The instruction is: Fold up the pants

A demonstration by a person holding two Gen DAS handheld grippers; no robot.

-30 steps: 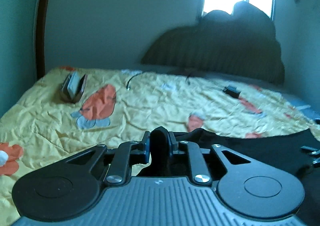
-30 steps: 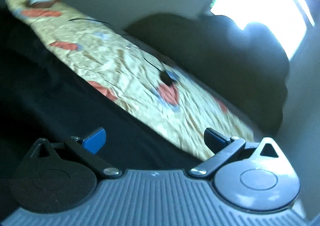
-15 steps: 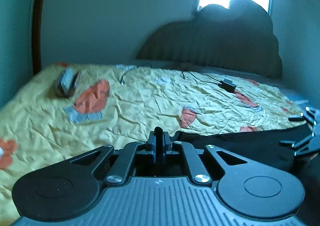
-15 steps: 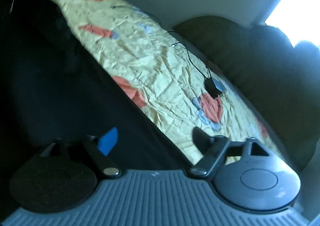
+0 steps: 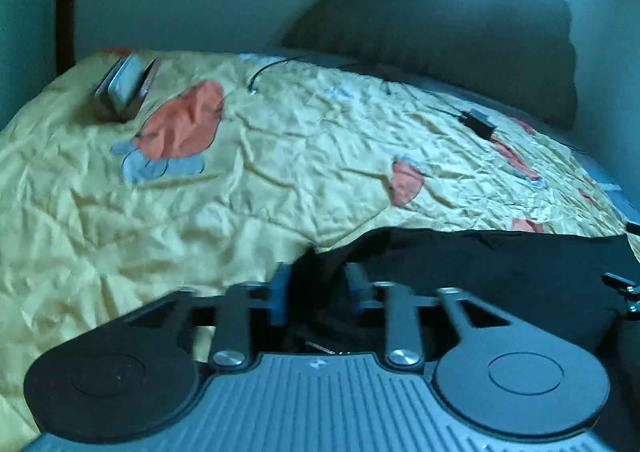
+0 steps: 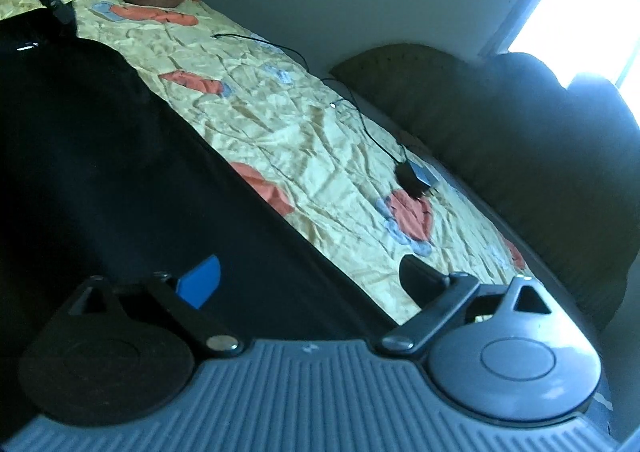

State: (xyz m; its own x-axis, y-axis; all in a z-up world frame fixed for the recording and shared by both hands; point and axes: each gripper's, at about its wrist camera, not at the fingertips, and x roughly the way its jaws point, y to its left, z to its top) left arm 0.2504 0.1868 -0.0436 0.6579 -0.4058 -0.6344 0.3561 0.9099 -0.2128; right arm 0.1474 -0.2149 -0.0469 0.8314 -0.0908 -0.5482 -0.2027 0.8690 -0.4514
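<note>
Left tool (image 5: pixel 318 294) sitting low and level, fingers slightly parted around a bunched corner of the pants (image 5: pixel 500 264) | right tool (image 6: pixel 308 278) tilting, fingers spread wide, gripping nothing | pants (black) lying flat under both tools on the bed (image 5: pixel 280 155) | charger (image 6: pixel 414 175) resting beyond.

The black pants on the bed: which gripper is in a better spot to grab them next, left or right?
Probably the left. The left gripper has its fingers partly open with a bunched edge of the black pants between them. The right gripper is wide open, straddling a flat edge, with cloth only near one finger.
</note>
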